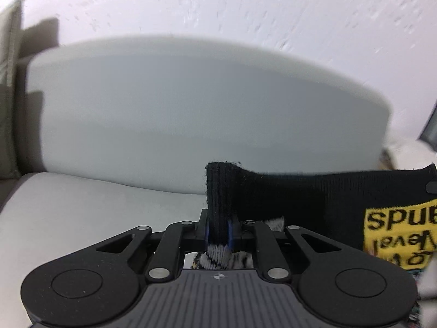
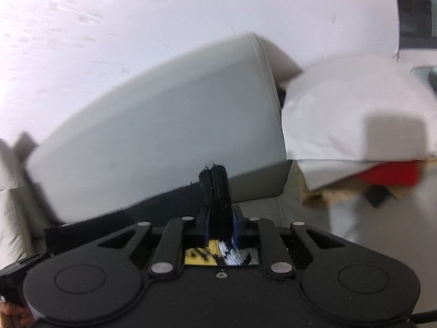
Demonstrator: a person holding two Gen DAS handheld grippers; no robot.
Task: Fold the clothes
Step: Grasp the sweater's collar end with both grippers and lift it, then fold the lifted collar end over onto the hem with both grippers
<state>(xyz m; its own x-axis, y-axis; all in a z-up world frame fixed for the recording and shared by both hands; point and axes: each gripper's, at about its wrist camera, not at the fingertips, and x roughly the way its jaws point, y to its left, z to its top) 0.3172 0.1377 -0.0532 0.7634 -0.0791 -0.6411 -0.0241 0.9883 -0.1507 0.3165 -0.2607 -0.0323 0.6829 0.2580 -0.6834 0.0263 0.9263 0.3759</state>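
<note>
Against the pale sofa cushion (image 1: 191, 109), the left gripper (image 1: 218, 231) has its fingers nearly together on a bunched corner of the black knitted garment (image 1: 300, 199); the blue pads pinch the ribbed edge, which stands up in a short tuft above them. From that corner the hem runs taut to the right across the left wrist view, with a yellow panel of black lettering (image 1: 398, 235) hanging below it. I judge the hem is pulled straight so the cloth hangs flat between the two grips, ready to be laid down or doubled over.

Further right, the right gripper (image 2: 220, 227) is clamped the same way on the other corner of the same garment, black ribbing sticking up between its pads and a scrap of yellow and white knit showing beneath them. Holding both corners keeps the piece off the seat (a single grip would let it twist).

To the right of the cushion in the right wrist view lies a white sheet or bag (image 2: 355, 114) over something red (image 2: 390, 175) and a tan, cardboard-like edge (image 2: 327, 194); whether that is an open box, and what it holds, I cannot tell through the blur.
</note>
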